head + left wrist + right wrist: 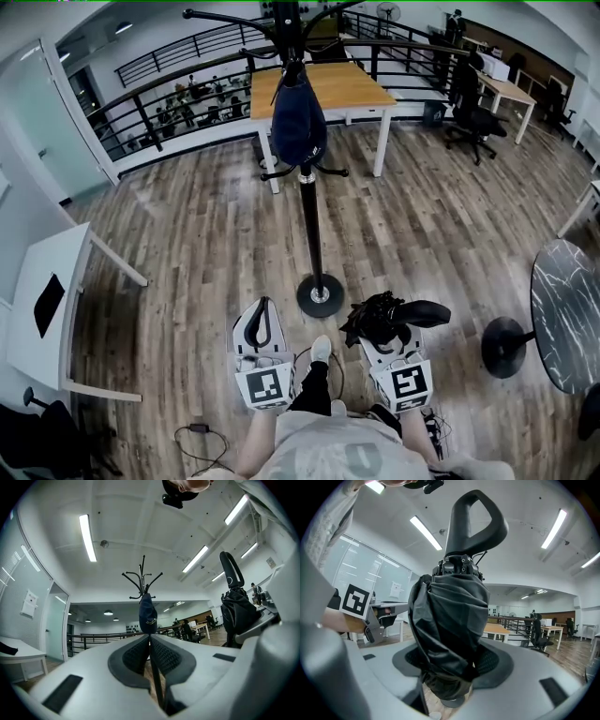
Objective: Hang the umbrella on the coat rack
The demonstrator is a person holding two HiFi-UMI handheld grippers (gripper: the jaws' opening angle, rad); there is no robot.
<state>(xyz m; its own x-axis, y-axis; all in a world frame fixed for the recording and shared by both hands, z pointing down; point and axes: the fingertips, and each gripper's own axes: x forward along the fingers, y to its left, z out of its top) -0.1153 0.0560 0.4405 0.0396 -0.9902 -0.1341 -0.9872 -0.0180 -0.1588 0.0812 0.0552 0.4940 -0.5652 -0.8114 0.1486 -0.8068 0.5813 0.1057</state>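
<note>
A folded black umbrella [449, 625] with a loop handle [472, 520] stands up between the jaws of my right gripper [452, 667], which is shut on it. In the head view the umbrella [384, 319] lies over the right gripper [386, 330], low and right of the rack's round base [320, 295]. The black coat rack [308, 202] rises straight ahead with a dark blue bag or cap [298, 120] hanging on it. My left gripper [262, 328] is shut and holds nothing; its view shows the rack [143, 581] and hanging item [148, 613] beyond the closed pads.
A wooden table [323, 89] stands behind the rack by a black railing [178, 94]. A white desk [47, 309] is at left. A dark marble round table [567, 314] with a black base [506, 347] is at right. Office chairs [473, 112] stand farther back.
</note>
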